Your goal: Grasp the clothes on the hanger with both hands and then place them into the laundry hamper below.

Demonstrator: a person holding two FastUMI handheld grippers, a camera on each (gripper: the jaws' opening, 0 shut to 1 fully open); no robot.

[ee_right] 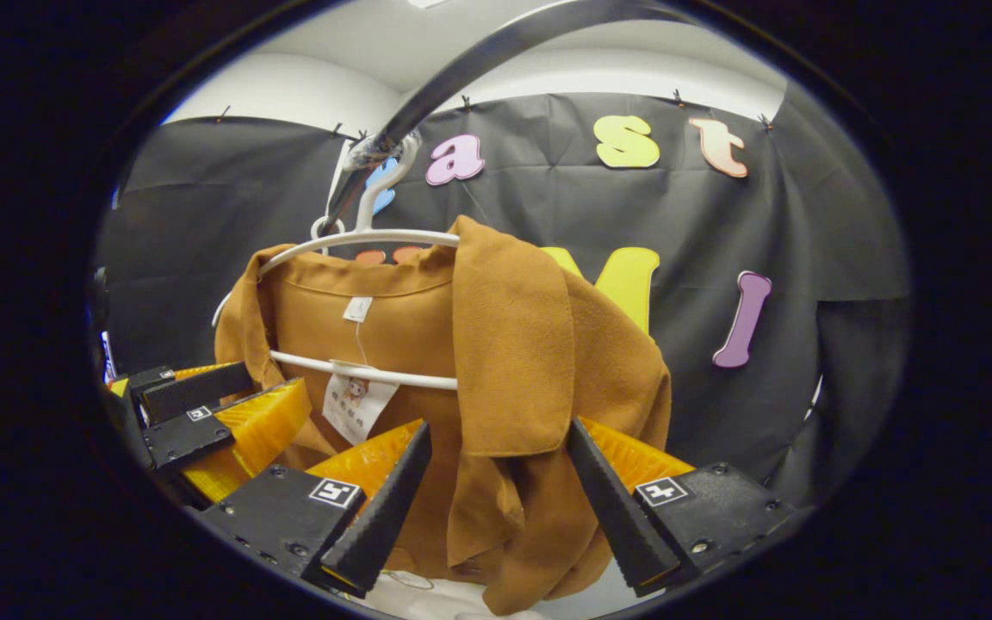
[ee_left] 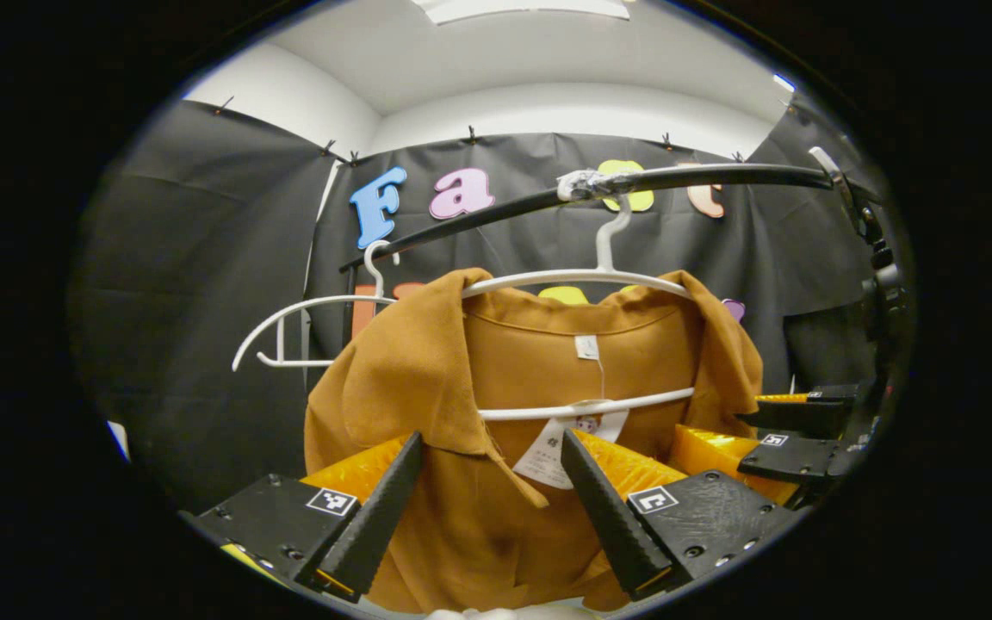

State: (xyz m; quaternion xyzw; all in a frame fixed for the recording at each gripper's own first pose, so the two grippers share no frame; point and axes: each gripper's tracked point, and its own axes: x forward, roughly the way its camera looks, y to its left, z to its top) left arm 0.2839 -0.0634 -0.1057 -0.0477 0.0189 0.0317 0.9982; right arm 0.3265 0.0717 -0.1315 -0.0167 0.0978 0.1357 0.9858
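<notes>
1. Up on the black rail (ee_left: 703, 176), a brown shirt (ee_left: 496, 482) hangs on a white hanger (ee_left: 578, 277). It is near the middle of the rail, and an empty white hanger (ee_left: 306, 306) hangs beside it toward the rail's far end.
2. The left gripper (ee_left: 492, 495) is spread wide, with the shirt's collar flap between its fingers. It is not pinching the cloth yet.
3. The right gripper (ee_right: 500, 495) is spread wide too, around the other collar flap of the brown shirt (ee_right: 513, 344). It also shows at the side of the left gripper view (ee_left: 793, 435).
4. I think this is the grabbing step. Both grippers are lined up but have not squeezed.
5. Next, both should close on the cloth, then lift the shirt off the hanger and lower it. The hamper is not seen.
</notes>
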